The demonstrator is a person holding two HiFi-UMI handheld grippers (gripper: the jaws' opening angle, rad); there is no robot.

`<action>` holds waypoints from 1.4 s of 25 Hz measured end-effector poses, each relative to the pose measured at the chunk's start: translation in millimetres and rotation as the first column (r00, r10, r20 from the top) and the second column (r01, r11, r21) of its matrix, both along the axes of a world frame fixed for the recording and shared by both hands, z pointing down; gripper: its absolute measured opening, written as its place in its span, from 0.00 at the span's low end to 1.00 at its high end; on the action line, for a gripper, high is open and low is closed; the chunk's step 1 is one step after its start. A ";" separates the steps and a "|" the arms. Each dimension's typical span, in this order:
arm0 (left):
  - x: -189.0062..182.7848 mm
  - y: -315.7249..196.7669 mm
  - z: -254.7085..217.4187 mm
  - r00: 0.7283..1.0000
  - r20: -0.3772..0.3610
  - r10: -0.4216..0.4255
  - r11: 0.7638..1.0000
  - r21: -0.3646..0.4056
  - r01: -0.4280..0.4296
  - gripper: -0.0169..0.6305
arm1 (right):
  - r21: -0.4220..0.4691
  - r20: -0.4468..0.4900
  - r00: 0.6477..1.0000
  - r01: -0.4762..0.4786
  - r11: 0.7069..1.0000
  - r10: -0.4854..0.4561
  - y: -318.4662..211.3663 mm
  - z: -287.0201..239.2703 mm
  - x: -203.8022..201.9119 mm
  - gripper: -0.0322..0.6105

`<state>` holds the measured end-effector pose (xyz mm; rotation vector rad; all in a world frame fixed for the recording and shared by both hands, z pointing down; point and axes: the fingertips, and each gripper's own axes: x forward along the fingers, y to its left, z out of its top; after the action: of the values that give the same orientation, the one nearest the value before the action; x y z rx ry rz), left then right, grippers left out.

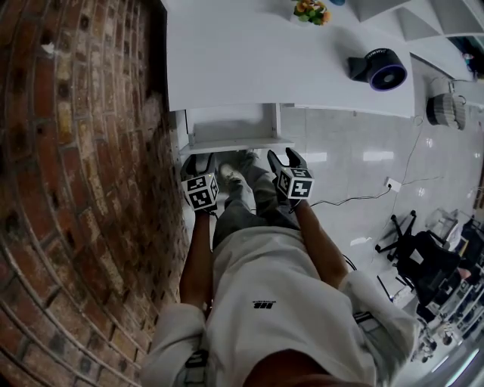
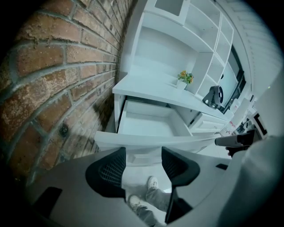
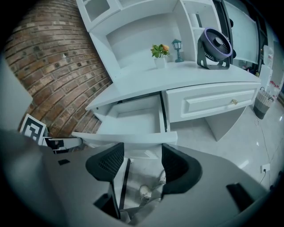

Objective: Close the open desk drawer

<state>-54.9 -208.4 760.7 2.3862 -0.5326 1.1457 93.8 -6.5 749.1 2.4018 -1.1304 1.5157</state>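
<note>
The white desk (image 1: pixel 249 53) has its left drawer (image 1: pixel 231 127) pulled out, empty inside. The drawer's front panel (image 2: pixel 151 141) lies just beyond my left gripper (image 2: pixel 143 165), whose jaws stand open with nothing between them. My right gripper (image 3: pixel 141 165) is open too, just short of the same front panel (image 3: pixel 128 137) near its right end. In the head view the left gripper (image 1: pixel 200 168) and the right gripper (image 1: pixel 287 162) hover side by side, close below the drawer front.
A brick wall (image 1: pixel 76 189) runs along the left of the desk. On the desktop stand a black fan (image 1: pixel 380 68) and a small flower pot (image 1: pixel 311 10). A shut right drawer (image 3: pixel 213 103) sits beside the open one. A cable and socket (image 1: pixel 392 184) lie on the tiled floor.
</note>
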 end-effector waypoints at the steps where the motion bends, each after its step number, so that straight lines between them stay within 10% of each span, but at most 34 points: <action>1: 1.4 -0.9 0.1 1.000 0.000 0.000 1.000 0.001 0.000 0.44 | -0.002 -0.004 1.000 0.006 1.000 -0.006 -1.9 -1.6 1.4 0.47; 35: 39.8 -28.4 1.9 1.000 0.005 0.014 0.999 0.047 -0.015 0.44 | -0.006 -0.067 0.996 0.050 0.999 -0.051 -26.1 3.6 41.9 0.45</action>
<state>-15.1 -236.8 762.6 2.4314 -0.5503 1.1572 135.8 -32.5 752.6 2.3831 -1.1632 1.4096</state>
